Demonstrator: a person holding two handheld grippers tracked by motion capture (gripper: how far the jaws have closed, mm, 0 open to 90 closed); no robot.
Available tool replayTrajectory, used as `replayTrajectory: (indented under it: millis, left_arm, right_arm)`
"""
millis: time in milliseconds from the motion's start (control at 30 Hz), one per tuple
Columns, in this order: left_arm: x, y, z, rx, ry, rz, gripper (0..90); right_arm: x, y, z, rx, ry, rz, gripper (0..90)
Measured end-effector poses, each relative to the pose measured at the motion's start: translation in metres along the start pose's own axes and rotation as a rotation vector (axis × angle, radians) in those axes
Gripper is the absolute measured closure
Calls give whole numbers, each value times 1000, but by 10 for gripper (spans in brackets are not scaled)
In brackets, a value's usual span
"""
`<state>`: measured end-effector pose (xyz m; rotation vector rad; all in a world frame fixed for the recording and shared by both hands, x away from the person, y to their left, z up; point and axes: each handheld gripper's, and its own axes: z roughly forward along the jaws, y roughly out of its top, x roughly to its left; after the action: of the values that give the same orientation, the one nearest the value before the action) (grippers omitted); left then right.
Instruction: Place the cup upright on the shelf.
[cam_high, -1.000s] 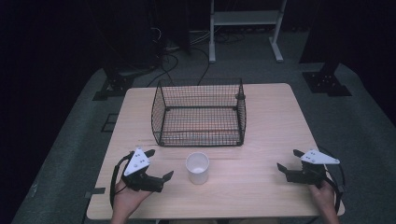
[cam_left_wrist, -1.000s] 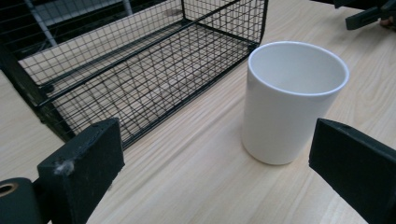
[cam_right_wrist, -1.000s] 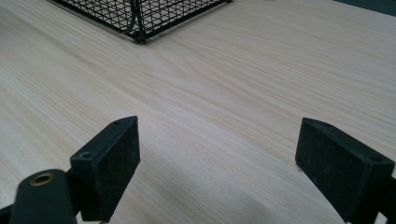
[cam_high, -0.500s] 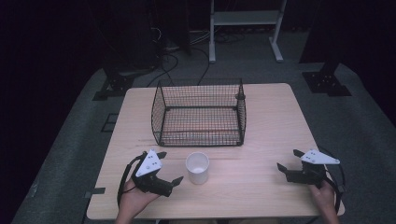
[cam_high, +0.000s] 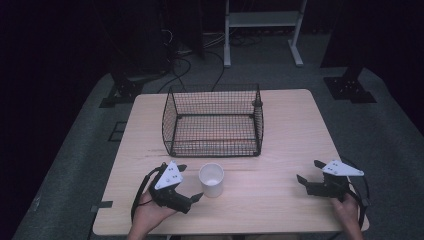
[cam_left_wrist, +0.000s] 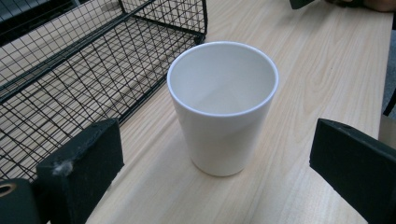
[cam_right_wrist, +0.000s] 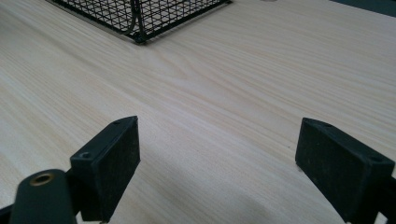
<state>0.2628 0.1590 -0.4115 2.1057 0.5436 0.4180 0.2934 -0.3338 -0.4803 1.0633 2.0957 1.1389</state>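
A white cup (cam_high: 211, 180) stands upright and empty on the wooden table (cam_high: 280, 130), just in front of a black wire basket (cam_high: 212, 120). My left gripper (cam_high: 189, 182) is open right beside the cup's left side, its jaws pointing at it. In the left gripper view the cup (cam_left_wrist: 223, 107) stands just ahead of the gap of the open left gripper (cam_left_wrist: 218, 144), not touched by either jaw. My right gripper (cam_high: 309, 171) rests open near the table's front right with nothing in it. Bare wood lies between the jaws of the right gripper (cam_right_wrist: 224, 154).
The basket (cam_left_wrist: 70, 70) is empty, and its near corner (cam_right_wrist: 140, 18) lies far ahead of the right gripper. A white metal stand (cam_high: 262, 20) and cables (cam_high: 185, 55) are on the floor behind the table. The table's front edge (cam_high: 230, 232) runs close to both hands.
My left gripper has slid to the right, from the table's front left up to the cup. The right gripper and the cup have stayed put.
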Motion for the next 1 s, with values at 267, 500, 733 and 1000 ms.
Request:
replayTrajectory:
  millis: [267, 500, 733, 1000]
  left_arm:
    - [1, -1, 12, 57, -15, 5, 20]
    - [2, 0, 21, 86, -41, 7, 20]
    - [4, 2, 35, 121, -76, -2, 21]
    - [4, 10, 50, 157, -84, 4, 23]
  right_arm:
    - [0, 0, 0, 0, 1, 0, 131]
    - [0, 0, 0, 0, 0, 1, 131]
    - [0, 0, 0, 0, 2, 1, 131]
    - [0, 0, 0, 0, 2, 0, 131]
